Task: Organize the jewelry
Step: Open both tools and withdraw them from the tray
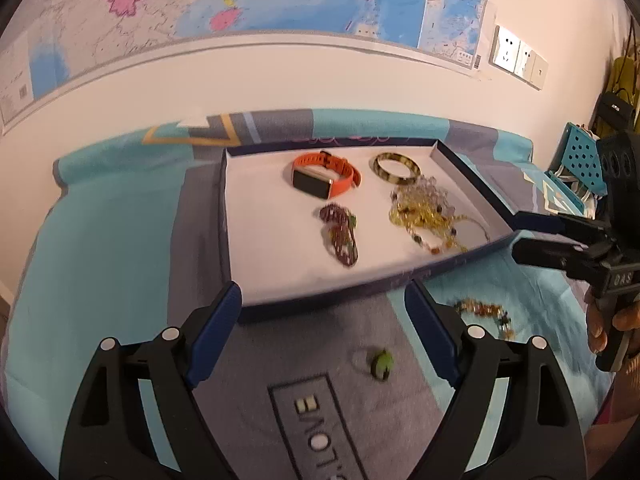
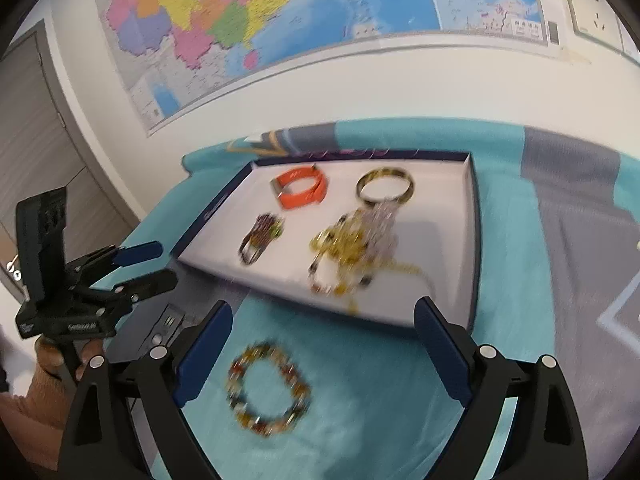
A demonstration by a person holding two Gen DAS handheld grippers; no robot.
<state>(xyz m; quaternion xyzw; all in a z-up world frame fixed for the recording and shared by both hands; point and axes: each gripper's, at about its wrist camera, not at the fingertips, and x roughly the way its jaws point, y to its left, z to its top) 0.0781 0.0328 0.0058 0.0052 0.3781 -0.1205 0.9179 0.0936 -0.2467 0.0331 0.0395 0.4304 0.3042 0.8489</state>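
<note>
A shallow blue-rimmed box (image 1: pixel 256 308) (image 2: pixel 475 240) with a white floor lies on the bed cover. Inside it lie an orange watch (image 1: pixel 320 176) (image 2: pixel 300 192), a tortoiseshell bangle (image 1: pixel 397 166) (image 2: pixel 385 184), a dark beaded bracelet (image 1: pixel 340 234) (image 2: pixel 260 238) and a tangle of yellow and clear beads (image 1: pixel 430 212) (image 2: pixel 356 248). Outside the box, an amber bead bracelet (image 1: pixel 486 314) (image 2: pixel 268 392) and a green ring (image 1: pixel 380 364) rest on the cover. My left gripper (image 1: pixel 323 308) (image 2: pixel 150 264) is open and empty before the box. My right gripper (image 2: pixel 323 322) (image 1: pixel 516 236) is open and empty above the amber bracelet.
The bed cover (image 1: pixel 100 280) is teal and grey and ends at a white wall with a large map (image 2: pixel 280 20). A blue perforated basket (image 1: pixel 580 156) stands at the far right. A hand (image 1: pixel 608 320) holds the right gripper's handle.
</note>
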